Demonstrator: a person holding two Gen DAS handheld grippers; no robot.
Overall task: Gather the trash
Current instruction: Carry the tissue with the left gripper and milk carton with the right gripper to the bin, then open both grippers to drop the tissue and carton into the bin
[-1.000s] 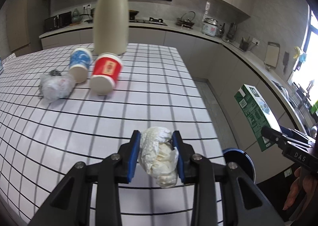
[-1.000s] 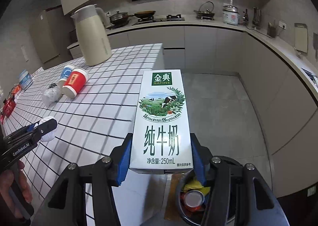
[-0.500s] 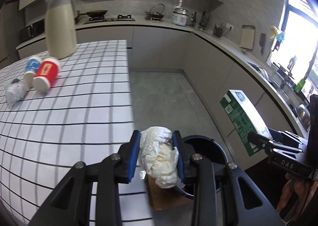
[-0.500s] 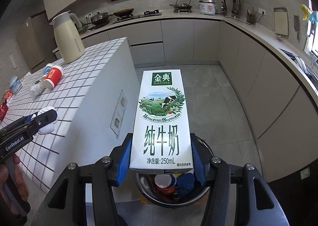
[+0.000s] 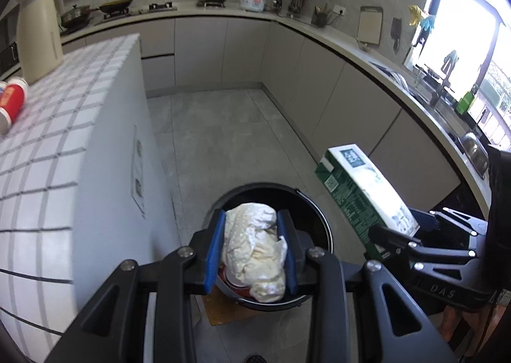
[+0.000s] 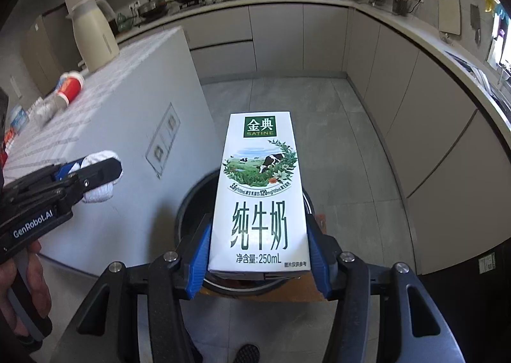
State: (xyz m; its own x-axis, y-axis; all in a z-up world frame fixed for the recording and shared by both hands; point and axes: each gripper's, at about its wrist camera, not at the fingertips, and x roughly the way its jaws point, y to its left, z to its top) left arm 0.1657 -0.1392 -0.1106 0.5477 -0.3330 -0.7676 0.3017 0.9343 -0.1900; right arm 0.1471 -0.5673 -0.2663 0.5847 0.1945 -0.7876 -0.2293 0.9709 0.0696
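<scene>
My left gripper [image 5: 252, 251] is shut on a crumpled white paper wad [image 5: 254, 251], held right above the black round trash bin [image 5: 314, 219] on the floor. My right gripper [image 6: 258, 254] is shut on a white and green milk carton [image 6: 260, 190], which stands upright between the blue pads over the same bin [image 6: 188, 203]. In the left wrist view the carton [image 5: 361, 193] hangs just right of the bin. In the right wrist view the left gripper [image 6: 95, 174] with its wad sits at the left, beside the counter's side wall.
The white tiled counter [image 5: 48, 126] rises left of the bin; on it lie a red paper cup [image 5: 11, 101], a crumpled plastic wad [image 6: 44, 109] and a cream thermos jug [image 5: 36, 34]. The bin stands on a brown mat [image 5: 223, 305]. Grey floor stretches beyond.
Both grippers have swung off the counter top and down, so that they now hang over the trash bin. Each still grips its item as before.
</scene>
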